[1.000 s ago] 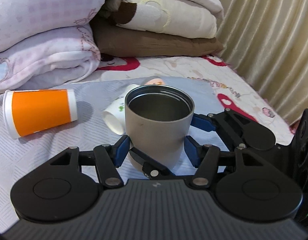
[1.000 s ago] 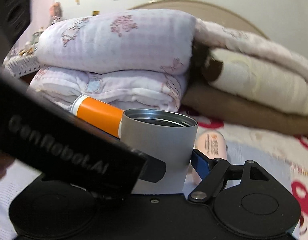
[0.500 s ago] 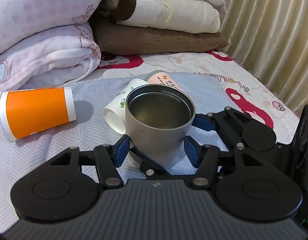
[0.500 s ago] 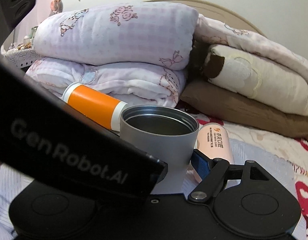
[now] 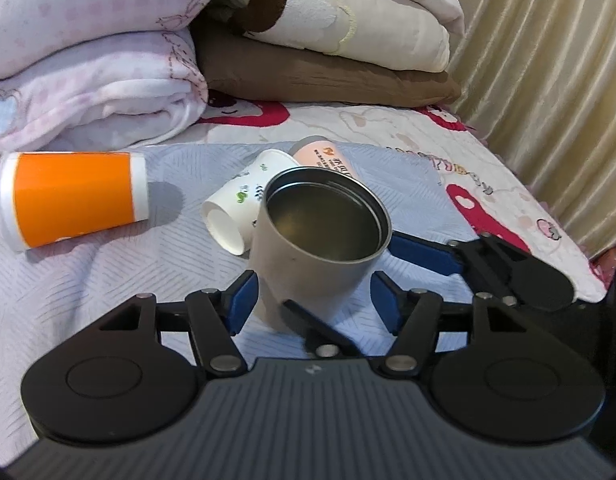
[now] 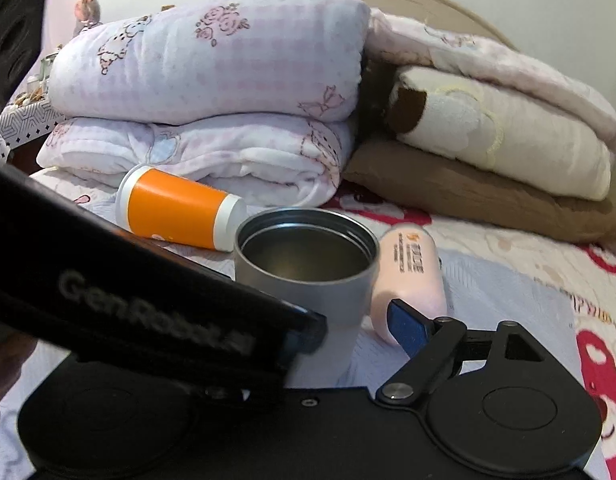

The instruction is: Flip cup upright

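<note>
A grey metal cup (image 5: 308,264) stands mouth up on the bed, leaning a little to the right; it also shows in the right wrist view (image 6: 308,280). My left gripper (image 5: 311,300) is open, its blue pads apart on either side of the cup's lower body, not pressing it. My right gripper (image 6: 347,332) is open; its right blue pad (image 6: 407,326) stands clear of the cup. The left gripper's body hides its left finger.
An orange paper cup (image 5: 72,196), a white paper cup (image 5: 244,208) and a pink cup (image 5: 323,156) lie on their sides behind the grey cup. Folded blankets (image 5: 108,60) are stacked at the back. A curtain (image 5: 547,80) hangs on the right.
Both grippers have drawn back and up from the grey cup. The right gripper has let go of it. The cup now leans slightly right.
</note>
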A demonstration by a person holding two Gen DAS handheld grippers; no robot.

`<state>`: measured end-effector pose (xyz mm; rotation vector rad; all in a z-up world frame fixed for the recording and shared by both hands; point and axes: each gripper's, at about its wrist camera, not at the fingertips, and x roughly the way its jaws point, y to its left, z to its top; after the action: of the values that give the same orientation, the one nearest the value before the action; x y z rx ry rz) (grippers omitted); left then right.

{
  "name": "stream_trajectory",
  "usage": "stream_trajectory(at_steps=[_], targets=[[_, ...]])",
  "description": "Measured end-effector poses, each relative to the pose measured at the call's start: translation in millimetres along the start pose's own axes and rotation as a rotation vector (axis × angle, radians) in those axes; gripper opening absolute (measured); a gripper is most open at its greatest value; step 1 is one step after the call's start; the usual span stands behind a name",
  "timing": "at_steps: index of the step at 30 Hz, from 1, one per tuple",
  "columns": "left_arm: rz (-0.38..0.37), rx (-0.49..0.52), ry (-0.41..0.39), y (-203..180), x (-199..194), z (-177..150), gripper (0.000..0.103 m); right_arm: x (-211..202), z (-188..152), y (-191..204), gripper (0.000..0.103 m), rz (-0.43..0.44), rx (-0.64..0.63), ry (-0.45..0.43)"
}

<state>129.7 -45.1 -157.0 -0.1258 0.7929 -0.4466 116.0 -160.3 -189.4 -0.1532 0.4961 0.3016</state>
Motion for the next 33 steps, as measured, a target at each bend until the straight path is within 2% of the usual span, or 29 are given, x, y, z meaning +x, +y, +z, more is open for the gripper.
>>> stream_trajectory(at_steps=[3,7,12,16,20,22,25,28,33], targets=[[0.034,0.002,0.032,-2,-7,-1,0.062,-10,3,-5,0.088,0.005,0.029,0.043],[0.071,-0.044,0.029,-2,-25,0,0.062,-17,5,-6,0.088,-0.056,0.019,0.081],[0.119,-0.065,0.011,-6,-58,2,0.062,-44,6,-15,0.088,-0.061,0.068,0.123],[0.195,-0.039,-0.013,-15,-85,7,0.063,-85,11,-20,0.089,-0.109,0.162,0.067],[0.207,-0.102,0.019,-13,-108,8,0.063,-118,24,-25,0.089,-0.150,0.235,0.043],[0.262,-0.082,0.022,-18,-120,7,0.064,-132,28,-30,0.089,-0.153,0.263,0.041],[0.334,-0.065,0.035,-24,-134,9,0.069,-150,38,-38,0.089,-0.153,0.283,0.057],[0.342,-0.078,0.063,-27,-148,11,0.072,-166,50,-35,0.090,-0.195,0.250,0.096],[0.382,-0.066,0.086,-34,-170,12,0.085,-192,65,-32,0.096,-0.205,0.257,0.123]])
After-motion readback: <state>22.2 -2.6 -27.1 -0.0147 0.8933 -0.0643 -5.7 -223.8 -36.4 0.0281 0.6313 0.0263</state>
